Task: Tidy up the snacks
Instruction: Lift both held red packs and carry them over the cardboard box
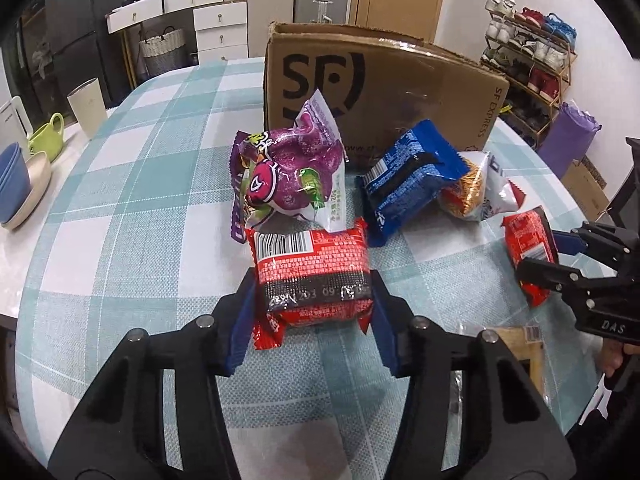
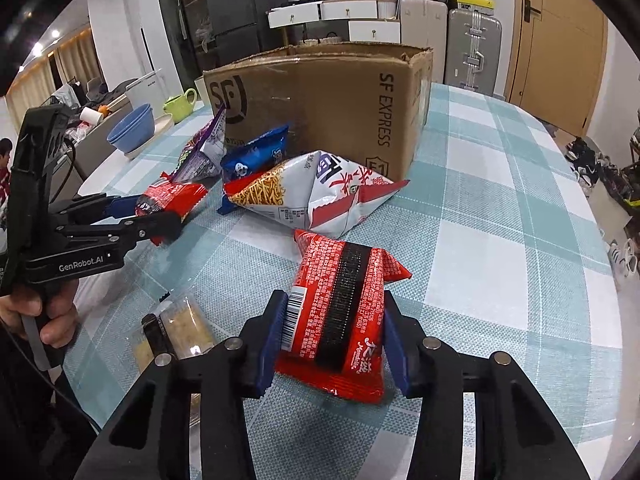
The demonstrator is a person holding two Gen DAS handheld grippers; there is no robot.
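My left gripper (image 1: 312, 320) is shut on a red snack packet (image 1: 312, 272) that lies on the checked tablecloth (image 1: 160, 208). My right gripper (image 2: 334, 344) is shut on a second red packet (image 2: 340, 304); in the left wrist view this packet (image 1: 528, 248) and gripper (image 1: 540, 254) show at the right edge. Beyond both lie a purple bag (image 1: 288, 172), a blue packet (image 1: 412, 180) and a white noodle-snack bag (image 2: 320, 188). Behind them stands an open cardboard box (image 2: 328, 108).
A clear packet of crackers (image 2: 188, 328) lies near the table's front edge between the grippers. Blue bowls (image 2: 134, 128), a green cup (image 2: 180, 104) and a beige tumbler (image 1: 88, 104) stand at the left. Bare cloth spreads right of the box (image 2: 500, 184).
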